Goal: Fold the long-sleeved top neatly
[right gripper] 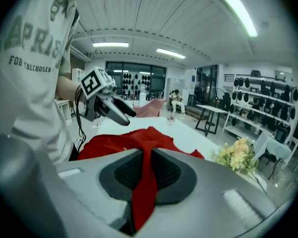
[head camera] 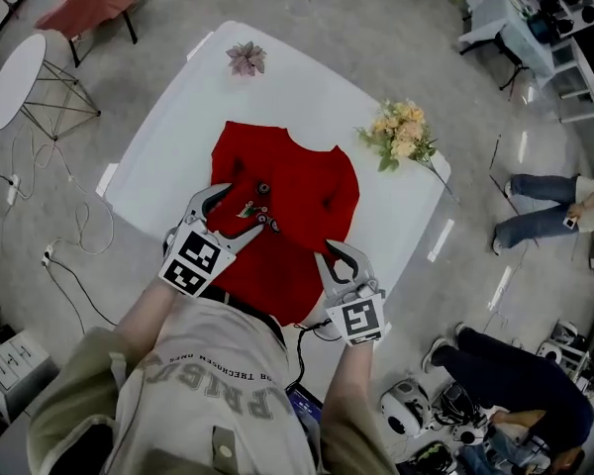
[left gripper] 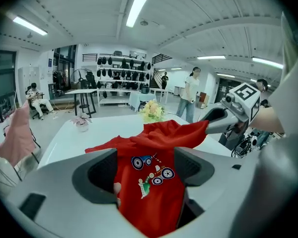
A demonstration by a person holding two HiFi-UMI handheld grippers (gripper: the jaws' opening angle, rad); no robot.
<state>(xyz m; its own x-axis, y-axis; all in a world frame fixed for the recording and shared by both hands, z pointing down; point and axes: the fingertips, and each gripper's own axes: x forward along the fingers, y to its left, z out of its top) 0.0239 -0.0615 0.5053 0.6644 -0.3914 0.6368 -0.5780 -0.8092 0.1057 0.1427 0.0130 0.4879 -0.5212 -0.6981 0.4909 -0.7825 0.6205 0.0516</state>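
The red long-sleeved top [head camera: 292, 181] lies on the white table [head camera: 173, 127], its printed front facing up. My left gripper [head camera: 236, 213] is over the top's near left part. Its jaws stand wide apart, and the print [left gripper: 156, 175] shows between them. My right gripper [head camera: 339, 258] is at the top's near right edge, shut on a thin fold of red cloth [right gripper: 145, 182] that runs up between its pads. The cloth rises from the table toward that gripper [left gripper: 216, 119]. The left gripper [right gripper: 120, 113] also shows in the right gripper view, above the red heap [right gripper: 109, 140].
A yellow bouquet [head camera: 401, 135] lies at the table's right edge, and a pink flower [head camera: 246, 57] at its far edge. A round side table [head camera: 15, 77] and cables are on the floor to the left. People sit and stand to the right [head camera: 520, 384].
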